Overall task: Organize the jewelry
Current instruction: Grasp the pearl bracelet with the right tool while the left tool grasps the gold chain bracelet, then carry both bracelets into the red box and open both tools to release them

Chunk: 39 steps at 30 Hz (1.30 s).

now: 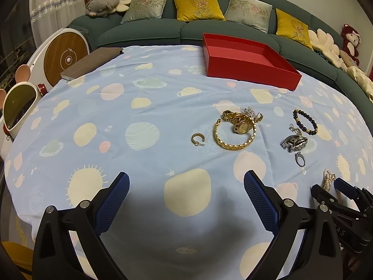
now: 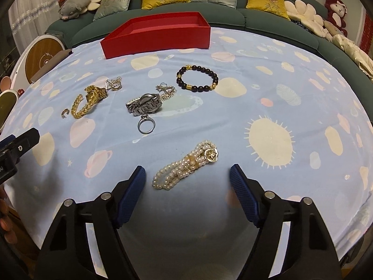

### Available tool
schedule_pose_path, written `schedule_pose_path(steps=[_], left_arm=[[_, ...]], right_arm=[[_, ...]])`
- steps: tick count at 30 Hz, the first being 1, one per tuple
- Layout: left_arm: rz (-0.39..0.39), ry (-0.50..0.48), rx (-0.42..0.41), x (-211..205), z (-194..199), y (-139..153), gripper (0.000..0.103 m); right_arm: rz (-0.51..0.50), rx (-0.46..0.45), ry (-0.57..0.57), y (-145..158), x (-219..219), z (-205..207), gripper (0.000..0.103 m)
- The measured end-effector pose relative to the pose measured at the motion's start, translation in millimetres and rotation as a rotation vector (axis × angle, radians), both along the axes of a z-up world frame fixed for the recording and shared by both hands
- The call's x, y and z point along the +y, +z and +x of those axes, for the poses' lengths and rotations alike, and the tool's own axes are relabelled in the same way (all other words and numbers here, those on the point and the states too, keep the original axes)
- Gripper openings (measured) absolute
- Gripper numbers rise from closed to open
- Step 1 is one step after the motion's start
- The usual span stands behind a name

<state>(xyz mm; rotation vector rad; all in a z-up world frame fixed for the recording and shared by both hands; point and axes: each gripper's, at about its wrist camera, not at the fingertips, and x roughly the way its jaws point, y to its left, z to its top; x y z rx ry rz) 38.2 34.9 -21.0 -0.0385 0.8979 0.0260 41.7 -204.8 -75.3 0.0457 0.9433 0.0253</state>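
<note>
Jewelry lies on a blue patterned cloth. A gold bangle (image 1: 234, 137), gold watch (image 1: 241, 122) and gold hoop earring (image 1: 198, 139) lie ahead of my open, empty left gripper (image 1: 186, 182). A silver watch (image 2: 144, 105), silver ring (image 2: 146, 125) and dark bead bracelet (image 2: 198, 78) lie farther right. A pearl bracelet (image 2: 186, 163) lies just in front of my open, empty right gripper (image 2: 187, 175), between its fingertips. The empty red box (image 1: 247, 58) stands at the far side, also in the right wrist view (image 2: 158, 35).
A green sofa (image 1: 151, 30) with cushions runs behind the table. A brown flat box (image 1: 93, 61) lies at the far left edge. A round white and wood device (image 1: 65, 58) stands left of the table. The right gripper shows at the left view's right edge (image 1: 338, 193).
</note>
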Motion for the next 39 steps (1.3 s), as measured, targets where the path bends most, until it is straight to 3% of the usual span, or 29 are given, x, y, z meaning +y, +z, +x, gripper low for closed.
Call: schedule_pose_path(steps=[4,9,13,16,18,20,24,25,32,39], left_arm=[[-0.007,-0.009,-0.005,-4.5,9.5,-2.5,0.096],[-0.012,-0.02,-0.015,-15.1,27.0,-2.4,0.096],[-0.028,-0.068,-0.025,-27.6,42.1,-3.8,0.096],[0.002,-0.098,-0.029,-37.8,50.1,-9.7,0.094],[0.011,-0.114,-0.011,-42.3,57.0,-17.3,0.084],[0.007,-0.133,0.019,-45.3,64.2,-26.7,0.067],[0.035,-0.159,0.011,-53.2,67.1,-31.4,0.059],[0.031,-0.167,0.01,-54.0,67.2,-30.7,0.051],[0.007,-0.202,-0.007,-60.7,60.3,-22.5,0.049],[-0.064,-0.202,-0.068,-57.9,48.5,12.1,0.049]], right_arm=[[-0.018,-0.039,0.012,-0.9,3.4,5.2,0.061],[0.007,-0.043,0.024,2.5,3.6,9.8,0.022],[0.028,-0.048,0.023,4.6,2.2,9.7,0.02],[0.032,-0.061,0.027,8.0,1.9,9.5,0.018],[0.031,-0.07,0.028,10.1,1.0,9.1,0.013],[0.041,-0.065,0.028,10.1,-0.5,10.0,0.013],[0.048,-0.061,0.032,9.2,-2.2,10.9,0.013],[0.05,-0.06,0.034,9.0,-2.7,11.1,0.013],[0.065,-0.062,0.034,11.7,-6.5,9.9,0.013],[0.078,-0.1,0.04,30.0,-6.0,4.0,0.013]])
